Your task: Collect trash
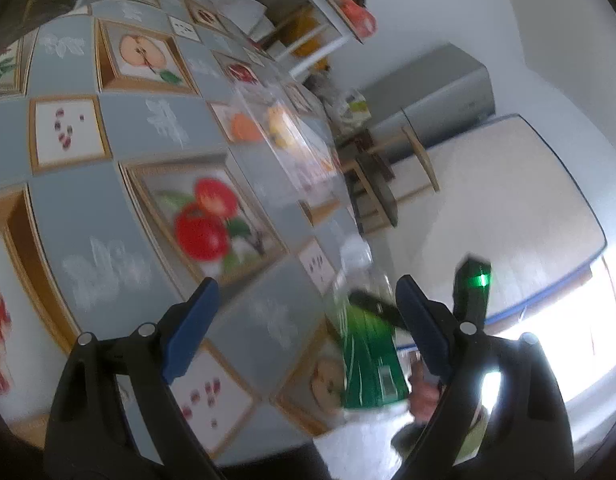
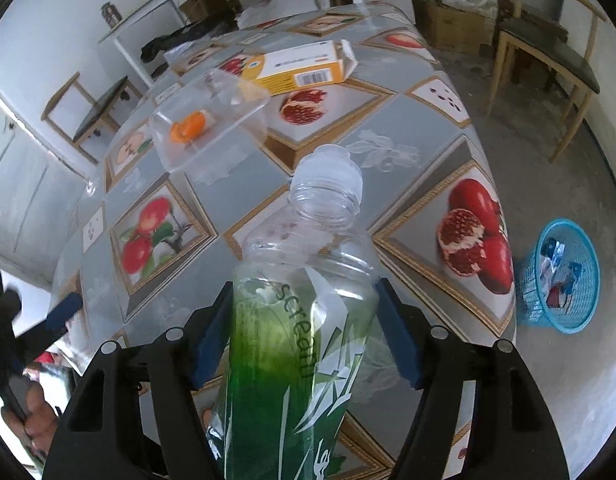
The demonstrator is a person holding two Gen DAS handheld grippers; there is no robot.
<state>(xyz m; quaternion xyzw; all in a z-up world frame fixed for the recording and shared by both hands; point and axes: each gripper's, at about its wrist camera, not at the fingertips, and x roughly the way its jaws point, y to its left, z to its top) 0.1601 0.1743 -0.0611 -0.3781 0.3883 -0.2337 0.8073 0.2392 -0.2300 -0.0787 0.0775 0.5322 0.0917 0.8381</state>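
Basically right gripper (image 2: pixel 303 332) clamped the empty bottle (image 2: pixel 303 320) for the blue basket (image 2: pixel 564 276) drop, left gripper (image 1: pixel 303 320) open, holding nothing

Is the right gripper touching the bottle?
Touching. In the right wrist view, both blue fingers of the right gripper press against the bottle, which is lifted above the table.

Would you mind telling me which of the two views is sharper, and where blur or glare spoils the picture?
Right wrist view: sharper; the plastic bottle label and the carton barcode show crisp edges. Left wrist view: motion-blurred throughout, smearing the bottle and the tablecloth prints, with blown-out white glare at lower right. Both: strong fisheye curvature and dark corners.
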